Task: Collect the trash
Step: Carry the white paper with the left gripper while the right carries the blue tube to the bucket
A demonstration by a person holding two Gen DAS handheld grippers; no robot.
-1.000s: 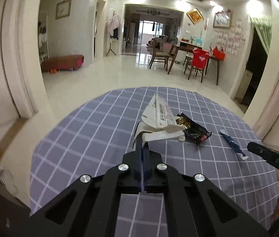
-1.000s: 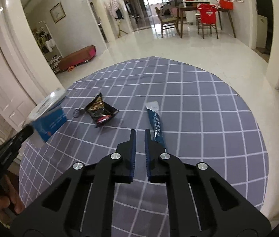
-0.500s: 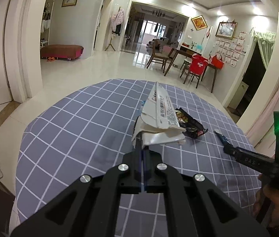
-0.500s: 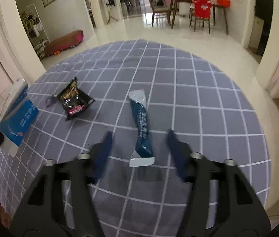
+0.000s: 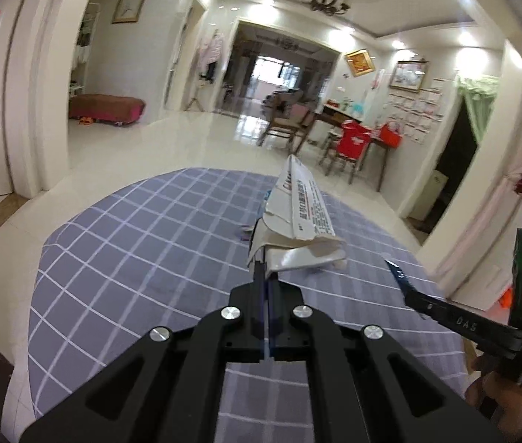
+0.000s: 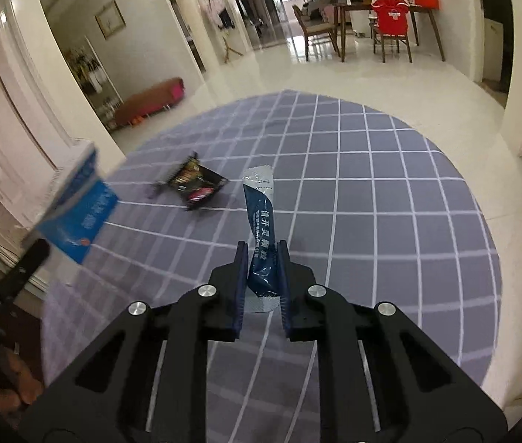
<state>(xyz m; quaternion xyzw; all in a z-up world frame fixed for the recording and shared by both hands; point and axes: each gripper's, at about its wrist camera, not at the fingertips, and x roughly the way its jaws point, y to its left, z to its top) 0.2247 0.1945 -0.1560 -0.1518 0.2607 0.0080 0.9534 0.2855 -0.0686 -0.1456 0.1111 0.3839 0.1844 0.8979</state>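
Two grips, both thin: the right gripper [image 6: 261,258] pinches only the blue sachet's [image 6: 261,236] lower end, so it could slide free. Left gripper [image 5: 266,277] clamps a torn carton [image 5: 299,210] by its flap, which might rip. Black wrapper [image 6: 196,186] lies uncollected on the checked table [image 6: 390,192].

Tablecloth [image 6: 390,192] showing grey-purple with white grid lines. Sachet [image 6: 261,243] appearing dark blue with silver ends and white print. Snack wrapper [image 6: 196,186] showing black, gold, red. Carton [image 6: 76,214] showing blue and white.
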